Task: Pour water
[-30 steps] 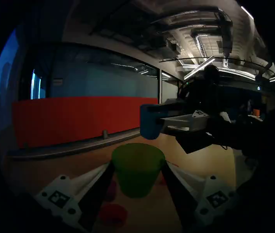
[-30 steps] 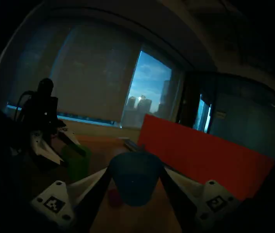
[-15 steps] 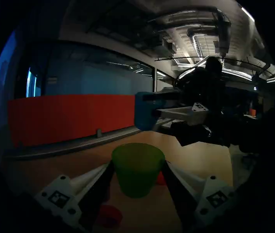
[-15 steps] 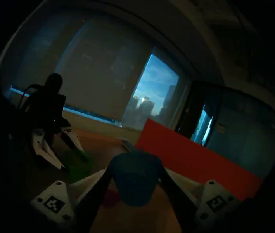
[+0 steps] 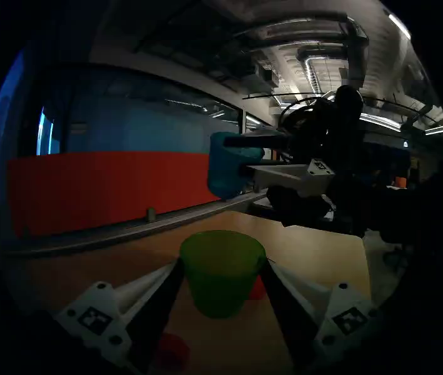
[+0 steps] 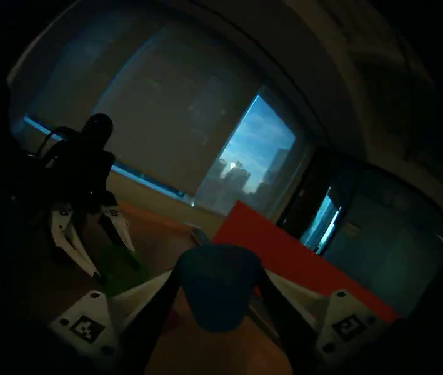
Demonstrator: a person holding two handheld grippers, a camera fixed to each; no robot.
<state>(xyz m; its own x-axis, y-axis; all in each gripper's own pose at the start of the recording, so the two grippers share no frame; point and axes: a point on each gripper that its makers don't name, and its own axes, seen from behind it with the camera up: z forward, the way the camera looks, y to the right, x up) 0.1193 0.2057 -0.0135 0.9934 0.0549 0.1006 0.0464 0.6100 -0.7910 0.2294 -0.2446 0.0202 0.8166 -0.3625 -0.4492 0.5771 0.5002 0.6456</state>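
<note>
Over the wooden worktop (image 5: 321, 250), the left gripper (image 5: 222, 270) has its jaws clamped on a green cup (image 5: 222, 284); higher, beyond it, the right gripper (image 6: 219, 281) has its jaws clamped on a blue cup (image 6: 219, 300)

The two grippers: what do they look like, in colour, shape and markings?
The left gripper and the right gripper look alike: two pale, tapering jaws with dark inner faces, each bearing a square black-and-white marker near its base. From afar their bodies are dark and bulky, with a thin cable looping off the left one.
</note>
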